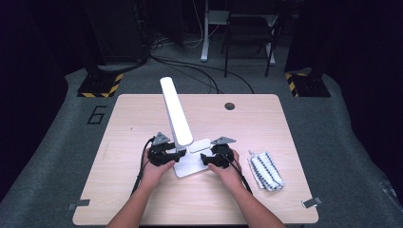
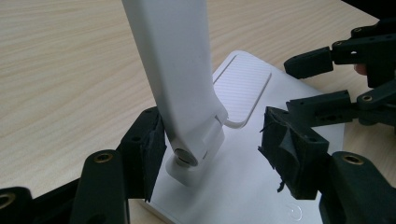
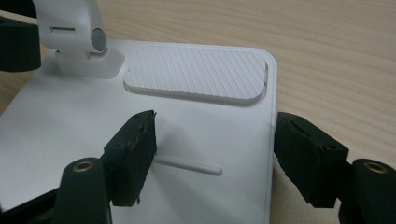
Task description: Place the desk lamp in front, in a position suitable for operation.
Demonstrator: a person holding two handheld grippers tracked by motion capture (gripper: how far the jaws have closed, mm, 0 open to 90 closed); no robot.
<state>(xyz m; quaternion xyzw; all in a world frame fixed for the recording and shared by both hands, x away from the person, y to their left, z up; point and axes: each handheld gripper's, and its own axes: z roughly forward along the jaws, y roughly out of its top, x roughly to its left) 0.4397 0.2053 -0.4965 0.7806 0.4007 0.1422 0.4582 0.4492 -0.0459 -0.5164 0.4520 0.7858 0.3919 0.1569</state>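
Left gripper (image 2: 212, 149) stood apart around lamp (image 1: 177, 111) hinge; right gripper (image 3: 215, 154) apart over base (image 3: 201, 135). Best: pin base, fold arm slowly.

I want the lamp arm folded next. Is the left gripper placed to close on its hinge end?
Probably yes. The left gripper stands open with the lamp arm hinge between its jaws; one pad sits beside it, the other stands apart, and nothing lies between.

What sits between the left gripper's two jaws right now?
In the left gripper view, the lamp's hinge, at the foot of its white arm, stands between the left gripper's open jaws, close to the left pad.
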